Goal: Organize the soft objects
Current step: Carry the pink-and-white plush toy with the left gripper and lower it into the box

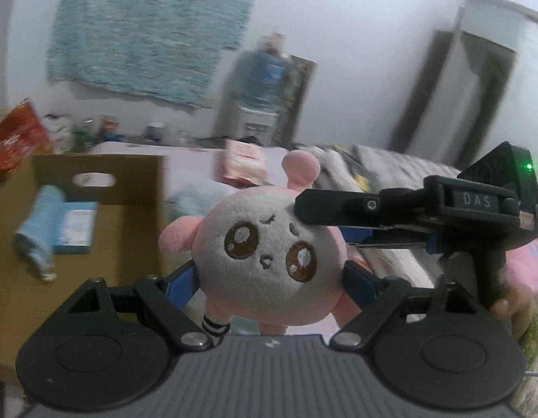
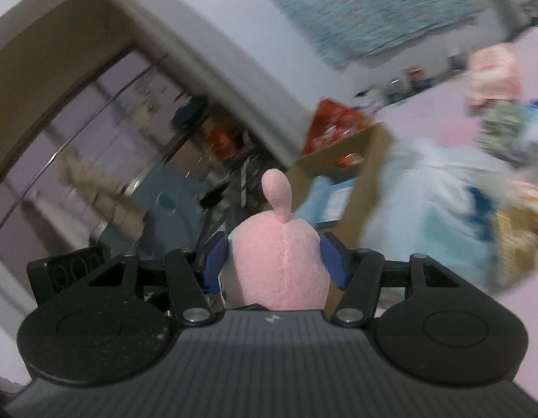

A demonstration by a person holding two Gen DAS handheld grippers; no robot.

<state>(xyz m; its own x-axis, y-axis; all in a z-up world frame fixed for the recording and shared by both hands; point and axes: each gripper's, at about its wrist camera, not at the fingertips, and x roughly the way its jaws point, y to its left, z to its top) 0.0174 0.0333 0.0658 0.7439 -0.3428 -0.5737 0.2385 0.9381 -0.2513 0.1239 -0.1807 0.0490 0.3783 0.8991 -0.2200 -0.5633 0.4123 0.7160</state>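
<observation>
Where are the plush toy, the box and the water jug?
plush toy (image 1: 265, 261): left wrist view, on its face.
box (image 1: 126, 170): left wrist view, on its back wall.
water jug (image 1: 265, 73): left wrist view, on its body.

One pink plush (image 1: 265, 261), two tongs (image 1: 269, 278) (image 2: 274, 261) closed on it, one cardboard box (image 1: 94, 188) holding one blue roll (image 1: 39, 237) and one blue packet (image 1: 75, 231), one water jug (image 1: 265, 76), one red bag (image 1: 16, 139).

It was a lived-in home bedroom: a pale pink bedsheet (image 1: 196, 160) strewn with crumpled clothes (image 1: 384, 163), a teal woven rug (image 1: 147, 28) hung on the white wall, a blue-bottled water dispenser (image 1: 265, 83) in the corner, and an open brown cardboard box (image 1: 98, 174) beside the bed.
</observation>
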